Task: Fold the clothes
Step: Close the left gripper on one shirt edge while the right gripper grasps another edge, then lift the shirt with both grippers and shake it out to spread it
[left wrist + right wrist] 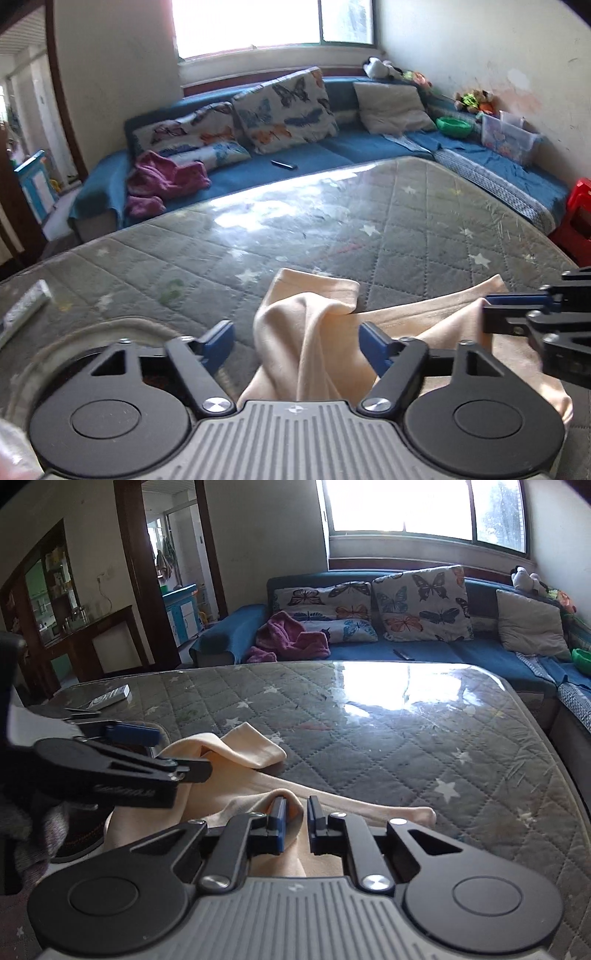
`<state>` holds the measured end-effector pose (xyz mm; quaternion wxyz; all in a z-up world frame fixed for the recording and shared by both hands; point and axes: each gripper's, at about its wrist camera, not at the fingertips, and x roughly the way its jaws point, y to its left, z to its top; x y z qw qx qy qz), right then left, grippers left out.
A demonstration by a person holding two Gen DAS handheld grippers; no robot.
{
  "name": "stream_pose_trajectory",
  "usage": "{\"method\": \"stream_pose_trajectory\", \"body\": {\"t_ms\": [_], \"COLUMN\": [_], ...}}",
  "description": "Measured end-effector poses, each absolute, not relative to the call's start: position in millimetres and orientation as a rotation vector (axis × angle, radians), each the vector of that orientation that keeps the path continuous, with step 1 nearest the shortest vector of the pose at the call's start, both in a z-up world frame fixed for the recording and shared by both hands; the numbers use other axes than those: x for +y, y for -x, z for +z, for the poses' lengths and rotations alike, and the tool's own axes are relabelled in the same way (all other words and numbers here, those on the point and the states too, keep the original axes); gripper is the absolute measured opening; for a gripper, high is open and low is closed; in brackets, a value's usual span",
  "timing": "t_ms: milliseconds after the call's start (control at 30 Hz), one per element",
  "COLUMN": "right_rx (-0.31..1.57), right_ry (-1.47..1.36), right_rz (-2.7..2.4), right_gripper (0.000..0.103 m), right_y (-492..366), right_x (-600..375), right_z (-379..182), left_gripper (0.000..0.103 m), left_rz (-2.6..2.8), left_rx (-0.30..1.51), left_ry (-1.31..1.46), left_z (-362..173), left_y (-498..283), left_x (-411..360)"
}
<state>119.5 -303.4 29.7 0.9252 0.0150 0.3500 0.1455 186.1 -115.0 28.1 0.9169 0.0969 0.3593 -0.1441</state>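
Observation:
A cream garment (314,302) lies crumpled on the near part of a table with a grey quilted, star-printed cover (332,221) under clear plastic. My left gripper (295,339) is open, and a raised ridge of the cloth stands between its blue pads without being pinched. To its right, my right gripper (517,310) reaches onto the same cloth. In the right wrist view, the right gripper (295,812) is shut on a small fold of the garment (255,749). The left gripper (181,753) shows side-on at the left, over a folded sleeve end.
A remote control (110,698) lies at the table's far left corner. A round dish (74,339) sits by the left gripper. Beyond the table (406,738) is a blue sofa (332,147) with butterfly cushions and a purple garment (166,177). A red stool (576,214) stands at the right.

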Motion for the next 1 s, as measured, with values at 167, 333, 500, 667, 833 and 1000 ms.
{"method": "stream_pose_trajectory", "body": {"t_ms": [167, 333, 500, 667, 833, 1000], "right_rx": [0.734, 0.715, 0.652, 0.611, 0.637, 0.661], "right_ry": [-0.029, -0.044, -0.044, -0.024, -0.048, -0.014], "right_rz": [0.295, 0.269, 0.241, 0.211, 0.253, 0.268], "right_gripper": [0.011, 0.004, 0.003, 0.003, 0.011, 0.031], "right_y": [-121.9, -116.9, -96.5, -76.5, -66.3, -71.0], "right_x": [-303.8, -305.1, -314.5, -323.0, -324.6, -310.6], "right_z": [20.0, 15.1, 32.6, 46.3, 50.9, 39.3], "left_gripper": [0.008, 0.004, 0.004, 0.004, 0.004, 0.004], "left_rz": [-0.286, -0.249, -0.194, -0.153, -0.117, -0.054], "left_rx": [0.767, 0.713, 0.654, 0.598, 0.571, 0.565], "left_ry": [-0.151, -0.12, -0.059, -0.016, 0.03, 0.096], "left_z": [17.8, 33.6, 59.6, 80.1, 87.0, 82.3], "left_y": [-190.4, -171.2, -145.2, -107.7, -69.7, -30.4], "left_x": [-103.8, -83.2, -52.6, -23.9, -1.0, 26.7]}}
